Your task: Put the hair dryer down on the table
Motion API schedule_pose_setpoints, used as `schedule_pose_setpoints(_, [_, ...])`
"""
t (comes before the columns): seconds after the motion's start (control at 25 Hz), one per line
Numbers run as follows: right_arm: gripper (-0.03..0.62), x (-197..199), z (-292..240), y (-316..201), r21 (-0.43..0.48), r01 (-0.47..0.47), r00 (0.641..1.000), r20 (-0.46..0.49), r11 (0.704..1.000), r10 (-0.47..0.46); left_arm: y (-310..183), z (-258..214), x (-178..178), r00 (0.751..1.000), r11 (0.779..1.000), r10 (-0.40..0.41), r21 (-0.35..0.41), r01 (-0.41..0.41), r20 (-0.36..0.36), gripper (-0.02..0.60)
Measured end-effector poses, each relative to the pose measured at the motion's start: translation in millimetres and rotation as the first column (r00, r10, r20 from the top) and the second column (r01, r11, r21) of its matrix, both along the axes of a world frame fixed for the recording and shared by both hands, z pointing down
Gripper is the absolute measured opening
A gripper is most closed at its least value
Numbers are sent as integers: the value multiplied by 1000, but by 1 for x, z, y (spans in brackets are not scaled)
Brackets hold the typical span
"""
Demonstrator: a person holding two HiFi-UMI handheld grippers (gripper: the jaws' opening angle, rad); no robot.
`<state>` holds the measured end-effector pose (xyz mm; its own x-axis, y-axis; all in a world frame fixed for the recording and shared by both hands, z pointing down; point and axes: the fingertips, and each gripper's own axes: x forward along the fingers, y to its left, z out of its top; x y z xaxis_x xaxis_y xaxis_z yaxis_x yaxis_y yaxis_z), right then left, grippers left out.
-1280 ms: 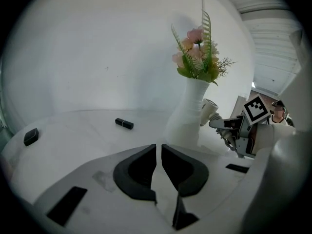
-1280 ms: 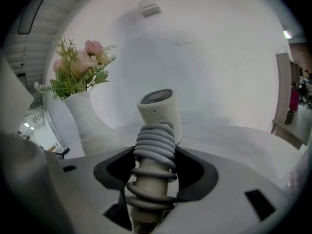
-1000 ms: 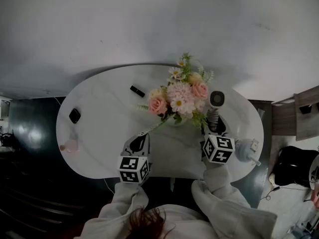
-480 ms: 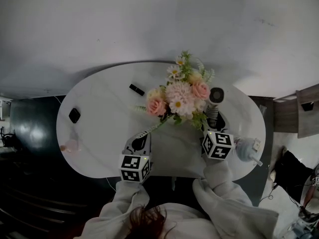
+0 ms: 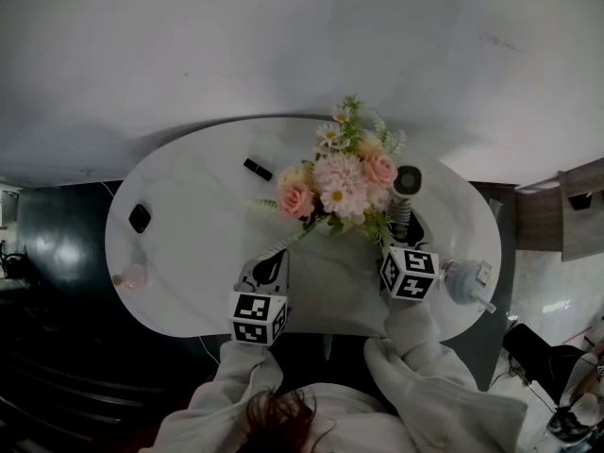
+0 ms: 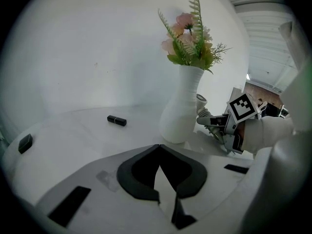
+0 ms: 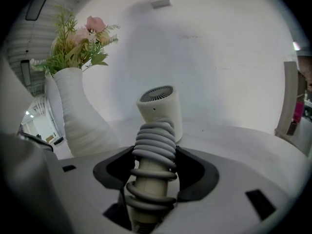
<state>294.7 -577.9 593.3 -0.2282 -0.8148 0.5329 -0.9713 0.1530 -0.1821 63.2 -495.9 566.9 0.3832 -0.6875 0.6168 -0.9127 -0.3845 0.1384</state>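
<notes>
The cream hair dryer [image 5: 407, 181], its handle wound with a grey cord, is held over the right part of the white oval table [image 5: 189, 253], just right of the flower vase [image 5: 340, 196]. My right gripper [image 5: 404, 234] is shut on the cord-wrapped handle, and its dark pads press both sides of the coil [image 7: 155, 152]. The dryer's grille head [image 7: 158, 108] points up and away; whether it touches the table I cannot tell. My left gripper [image 5: 269, 267] hovers near the table's front edge, shut and holding nothing [image 6: 158, 150].
The white ribbed vase [image 6: 183, 111] with pink flowers stands between the two grippers. A black stick [image 5: 260, 170] lies at the back, a small black object [image 5: 141, 219] and a pink item [image 5: 132, 275] at the left, a white device [image 5: 462, 284] at the right edge.
The right gripper with the hair dryer has shifted slightly away from me, over the table. The left gripper has barely moved.
</notes>
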Motion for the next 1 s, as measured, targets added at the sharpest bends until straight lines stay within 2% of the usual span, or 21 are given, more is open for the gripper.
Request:
schedule_pose_setpoints(0.2, [316,1,4,0,-20,-1,1000,8,1000,1,1,0,-2,1000,1000,-3,0,3,5,17])
schedule_pose_setpoints(0.52, [440,2,2,3,-18,-12,1000,5,1000,12,2,-2,-4,1000,1000,2,5,-2,0,17])
schedule_pose_setpoints(1.0, [472,5,-8,35,-13,-68,998,-1,998,68,6,-16,-8,998,999,35,43,-33,-49,17])
